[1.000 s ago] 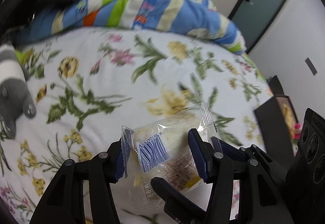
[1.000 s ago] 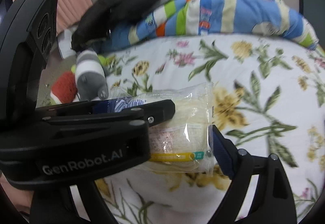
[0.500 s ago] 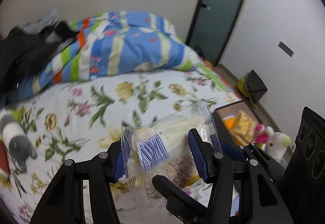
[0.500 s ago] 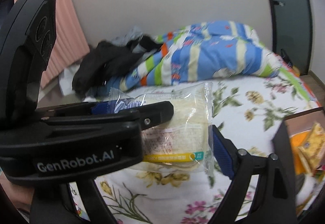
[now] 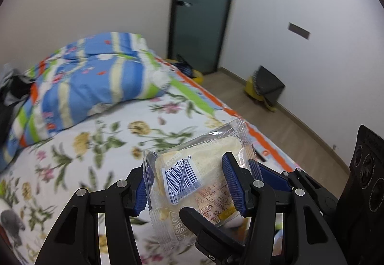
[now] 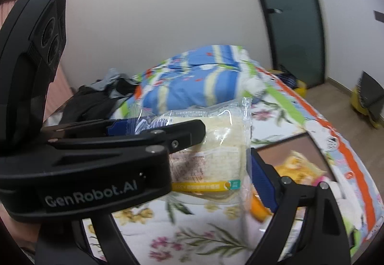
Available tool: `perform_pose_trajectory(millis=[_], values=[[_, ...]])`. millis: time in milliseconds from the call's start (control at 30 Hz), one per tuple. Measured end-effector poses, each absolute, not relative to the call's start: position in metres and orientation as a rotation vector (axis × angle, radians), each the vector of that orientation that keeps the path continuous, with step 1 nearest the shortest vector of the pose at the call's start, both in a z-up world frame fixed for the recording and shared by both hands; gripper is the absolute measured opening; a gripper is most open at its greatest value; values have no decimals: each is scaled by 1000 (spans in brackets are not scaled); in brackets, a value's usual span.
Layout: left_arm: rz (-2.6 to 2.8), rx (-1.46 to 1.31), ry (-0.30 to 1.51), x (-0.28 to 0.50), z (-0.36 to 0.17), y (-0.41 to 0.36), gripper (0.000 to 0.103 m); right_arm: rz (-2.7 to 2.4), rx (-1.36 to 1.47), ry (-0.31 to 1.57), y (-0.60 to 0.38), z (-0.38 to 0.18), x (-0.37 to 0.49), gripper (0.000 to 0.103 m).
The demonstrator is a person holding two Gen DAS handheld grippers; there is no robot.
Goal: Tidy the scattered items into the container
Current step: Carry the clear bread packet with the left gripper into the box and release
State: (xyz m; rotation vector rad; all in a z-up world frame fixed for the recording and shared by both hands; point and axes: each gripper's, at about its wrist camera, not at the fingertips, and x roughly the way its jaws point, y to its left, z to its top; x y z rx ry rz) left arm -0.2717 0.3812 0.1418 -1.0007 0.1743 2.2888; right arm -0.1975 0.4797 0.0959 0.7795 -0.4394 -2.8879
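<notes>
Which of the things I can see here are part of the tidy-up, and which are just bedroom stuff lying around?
Part of the job:
- wrapped sandwich, gripped by both tools
- left tool
- right tool
- container, snacks already inside

Just lying about:
- folded striped quilt
- dark clothes beside it
- floral bedsheet
- grey plush toy
- door

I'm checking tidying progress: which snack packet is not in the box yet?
The clear-wrapped sandwich packet, clamped in the left gripper above the bed; the yellow packet already lies inside the box.
</notes>
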Motion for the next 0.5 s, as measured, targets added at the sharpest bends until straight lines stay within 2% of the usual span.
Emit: perform_pose_trajectory(millis=[267, 500], values=[[2169, -1050, 226, -276, 98, 463, 56, -2951, 893, -514, 548, 60, -201, 88], [2122, -1097, 246, -289, 66, 490, 56, -2952, 958, -562, 574, 30, -212, 88]])
